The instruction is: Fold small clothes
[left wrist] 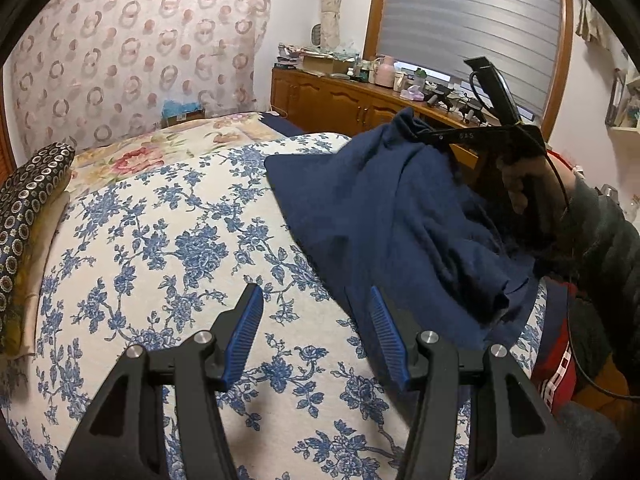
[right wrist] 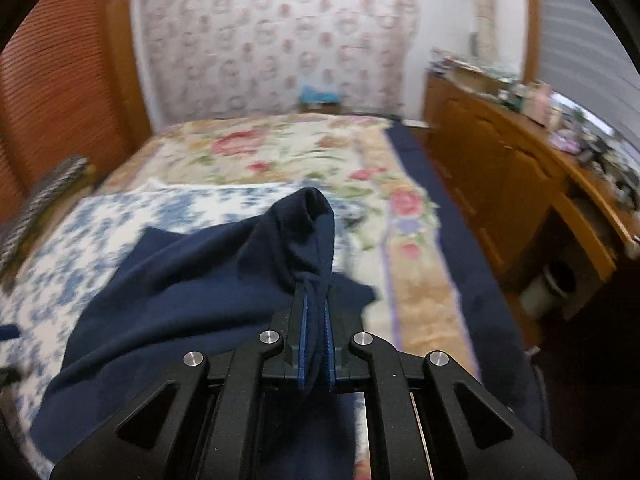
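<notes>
Both tongs are doing different jobs right now. Right gripper (right wrist: 316, 296) is clamping down on a bunched fold of the navy garment (right wrist: 192, 280), jaws nearly touching with the cloth squeezed between the blue pads, and it's lifting that bit up so the fabric is peaking above the fingers. Probably that's a corner or hem being raised so it can get carried over for a fold — hard to say which part of the garment it is, though.

Left gripper (left wrist: 316, 324) is hanging about half open over the blue-flowered bedspread (left wrist: 160, 240), gripping nothing, its right finger sitting just beside the near edge of the cloth. Looks like it's waiting to grab a second corner, or to pin the cloth while the other one is pulling.

Navy garment itself is lying toward the near right side of the bed, mostly slumped on the spread with the pinched part pulled up off it. From the left wrist view a person's hand (left wrist: 520, 188) is gripping the right tool's handle above the heap. Folding seems barely started — the cloth is all rumpled.
</notes>
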### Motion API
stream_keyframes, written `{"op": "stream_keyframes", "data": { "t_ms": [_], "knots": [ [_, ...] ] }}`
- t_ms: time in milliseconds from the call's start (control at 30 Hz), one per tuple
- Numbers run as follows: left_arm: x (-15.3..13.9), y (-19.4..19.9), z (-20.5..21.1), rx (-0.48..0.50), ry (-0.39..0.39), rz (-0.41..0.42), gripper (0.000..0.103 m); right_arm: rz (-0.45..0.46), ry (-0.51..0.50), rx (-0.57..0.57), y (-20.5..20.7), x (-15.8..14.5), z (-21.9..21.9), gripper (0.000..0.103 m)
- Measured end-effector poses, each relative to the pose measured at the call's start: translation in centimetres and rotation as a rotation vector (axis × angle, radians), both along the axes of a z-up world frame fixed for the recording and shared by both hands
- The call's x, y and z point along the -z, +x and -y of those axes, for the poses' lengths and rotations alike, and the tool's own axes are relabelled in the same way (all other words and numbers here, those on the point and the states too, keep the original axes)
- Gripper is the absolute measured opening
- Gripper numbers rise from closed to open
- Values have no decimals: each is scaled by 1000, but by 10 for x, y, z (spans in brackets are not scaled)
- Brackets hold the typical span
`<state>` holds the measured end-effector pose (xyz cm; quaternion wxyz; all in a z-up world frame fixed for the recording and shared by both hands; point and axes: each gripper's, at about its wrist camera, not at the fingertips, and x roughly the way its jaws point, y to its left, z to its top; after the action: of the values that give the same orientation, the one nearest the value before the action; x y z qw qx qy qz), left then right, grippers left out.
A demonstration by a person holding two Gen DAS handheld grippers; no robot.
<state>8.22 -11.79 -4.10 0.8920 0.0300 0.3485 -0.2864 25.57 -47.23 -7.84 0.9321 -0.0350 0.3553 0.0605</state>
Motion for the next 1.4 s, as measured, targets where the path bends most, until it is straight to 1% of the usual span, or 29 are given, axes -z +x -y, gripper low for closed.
{"op": "stream_keyframes", "data": {
  "t_ms": [67,133,167,200,233,333,400,467,567,700,733,800,900,1100,1133,1167,1200,1233,1333,1400],
  "knots": [
    [1,-1,1,3,2,-3,55,-18,-16,15,-2,3,1,6],
    [1,0,1,3,4,-7,55,-6,-52,35,-8,2,0,20],
    [1,0,2,3,3,-8,55,3,-51,28,-17,-1,-1,23],
    [2,-1,2,4,1,-10,55,5,-43,22,-23,-2,0,30],
    [2,-2,2,6,0,-12,55,10,-31,11,-32,-4,0,33],
    [5,-5,6,16,3,-21,55,24,-24,-38,-67,-7,-6,34],
    [6,-7,8,24,6,-23,55,24,-23,-85,-93,-3,-15,34],
    [7,-8,10,29,9,-24,55,3,-13,-128,-117,5,-23,33],
    [11,-10,14,37,11,-35,55,-28,-1,-161,-138,16,-35,33],
    [17,-13,18,48,16,-53,55,-63,-12,-169,-152,32,-43,33],
    [18,-14,18,50,14,-59,55,-71,-1,-166,-154,35,-43,33],
    [20,-17,19,56,15,-70,55,-84,10,-164,-155,40,-43,33],
    [22,-21,21,63,22,-73,55,-99,-2,-162,-156,48,-45,33],
    [29,-28,26,73,29,-93,55,-105,-11,-160,-156,53,-47,34],
    [29,-29,26,72,30,-91,55,-105,-17,-162,-155,53,-48,32],
    [28,-30,25,72,28,-90,55,-104,-29,-171,-156,54,-50,29],
    [28,-31,25,71,25,-92,55,-104,-33,-184,-157,55,-52,20],
    [28,-31,25,71,24,-91,55,-100,-34,-202,-158,55,-53,9],
    [26,-31,23,68,16,-89,55,-93,-27,-218,-163,49,-53,1],
    [23,-30,22,66,9,-79,55,-80,-38,-213,-166,41,-50,1]
  ]
}}
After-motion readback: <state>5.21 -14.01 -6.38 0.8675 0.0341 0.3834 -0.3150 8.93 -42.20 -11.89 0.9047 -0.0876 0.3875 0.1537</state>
